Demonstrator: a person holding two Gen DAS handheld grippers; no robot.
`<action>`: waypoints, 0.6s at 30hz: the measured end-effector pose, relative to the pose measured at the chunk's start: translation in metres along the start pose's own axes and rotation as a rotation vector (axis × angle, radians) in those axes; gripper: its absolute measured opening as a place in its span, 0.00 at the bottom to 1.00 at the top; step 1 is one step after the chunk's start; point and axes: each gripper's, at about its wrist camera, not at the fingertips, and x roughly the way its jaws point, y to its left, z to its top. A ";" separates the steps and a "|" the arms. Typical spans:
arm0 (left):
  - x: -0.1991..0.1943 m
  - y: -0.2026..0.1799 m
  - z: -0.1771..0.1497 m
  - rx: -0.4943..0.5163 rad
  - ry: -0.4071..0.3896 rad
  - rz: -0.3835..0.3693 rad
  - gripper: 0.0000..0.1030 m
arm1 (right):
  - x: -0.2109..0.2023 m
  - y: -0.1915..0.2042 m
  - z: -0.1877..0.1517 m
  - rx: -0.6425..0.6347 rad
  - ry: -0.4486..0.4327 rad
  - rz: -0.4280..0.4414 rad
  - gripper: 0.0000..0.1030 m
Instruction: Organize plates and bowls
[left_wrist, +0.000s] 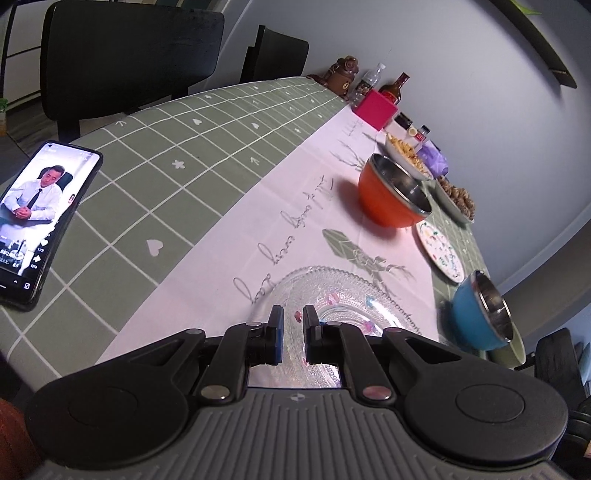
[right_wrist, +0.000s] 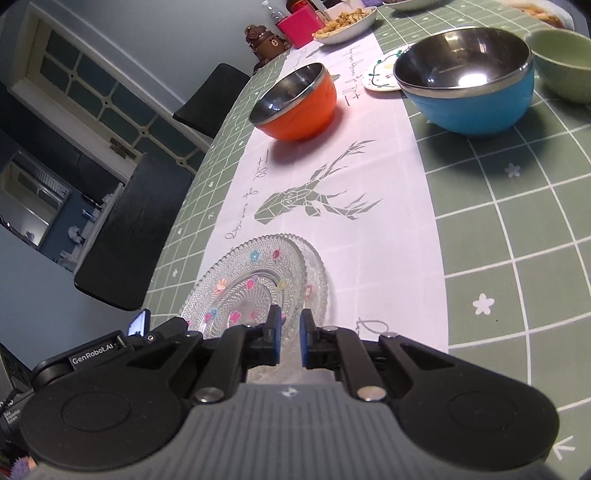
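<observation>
The right hand-held gripper (right_wrist: 290, 332) was seen pinching the near rim of a clear pressed-glass plate with coloured flowers (right_wrist: 251, 273), tilted over a second clear glass plate (right_wrist: 316, 280). The left hand-held gripper (left_wrist: 293, 332) was clamped on the lower plate's rim. Farther along the desk (right_wrist: 517, 229) stood an orange steel-lined bowl (right_wrist: 295, 103) and a blue steel-lined bowl (right_wrist: 469, 81).

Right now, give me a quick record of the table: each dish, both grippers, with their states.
glass plates: two, overlapping, on the white runner
left gripper: shut on a plate rim
right gripper: shut on a plate rim
orange bowl: empty, on the runner
blue bowl: empty, upright
green bowl: beside the blue bowl
phone: flat, screen lit
</observation>
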 end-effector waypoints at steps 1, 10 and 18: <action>0.000 0.000 -0.001 0.001 0.002 0.003 0.10 | 0.000 0.001 -0.001 -0.009 0.000 -0.005 0.08; 0.007 0.002 -0.003 0.006 0.022 0.025 0.10 | 0.008 -0.001 -0.002 -0.021 0.020 -0.025 0.08; 0.011 -0.004 -0.003 0.038 -0.007 0.042 0.10 | 0.012 0.001 0.000 -0.046 0.005 -0.039 0.09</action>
